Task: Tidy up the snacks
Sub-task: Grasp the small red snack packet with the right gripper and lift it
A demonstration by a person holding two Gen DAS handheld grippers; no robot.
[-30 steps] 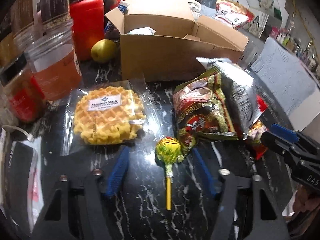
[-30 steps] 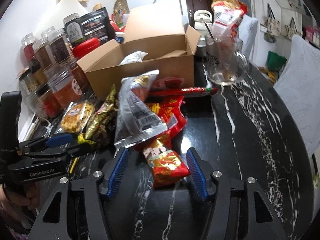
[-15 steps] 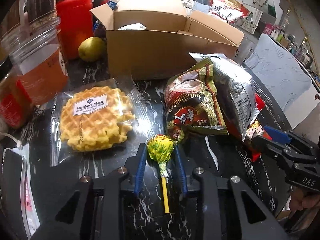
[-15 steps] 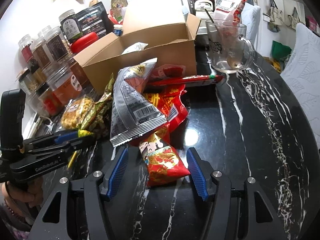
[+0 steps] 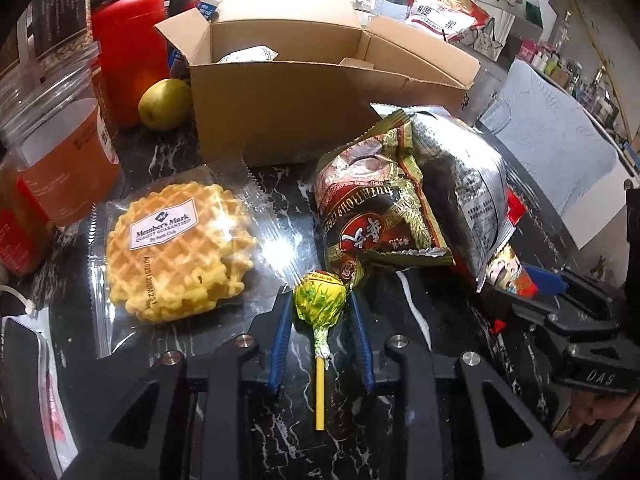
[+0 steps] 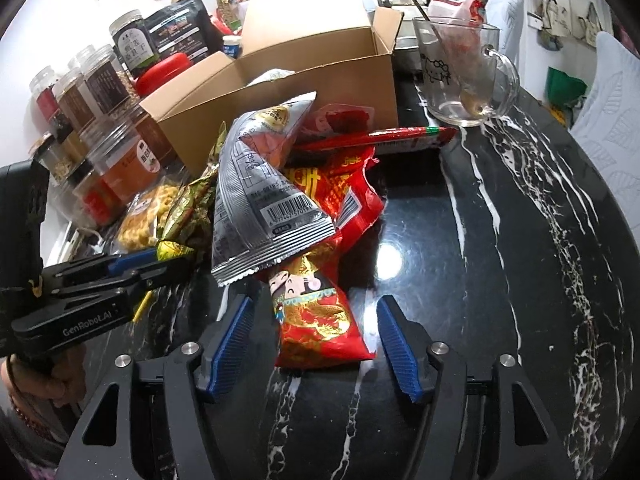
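Note:
My left gripper [image 5: 320, 306] is shut on the yellow-green lollipop [image 5: 319, 297]; its blue pads touch the wrapped head and the yellow stick points back toward me. A bagged waffle [image 5: 176, 248] lies to the left and a dark red-gold snack bag [image 5: 372, 208] and a silver bag [image 5: 472, 184] to the right. My right gripper [image 6: 314, 328] is open around a small red cartoon snack packet [image 6: 316, 316] that lies under the silver bag [image 6: 260, 196]. The open cardboard box [image 5: 304, 92] stands behind the snacks.
Jars [image 6: 100, 120] and a red container [image 5: 128, 56] line the left side, with a pear [image 5: 164, 104] beside the box. A glass mug [image 6: 464, 76] stands at the back right. Black marble table [image 6: 500, 240] extends to the right.
My left gripper closed from wide open onto the lollipop head. My right gripper moved forward so the red packet sits between its open fingers.

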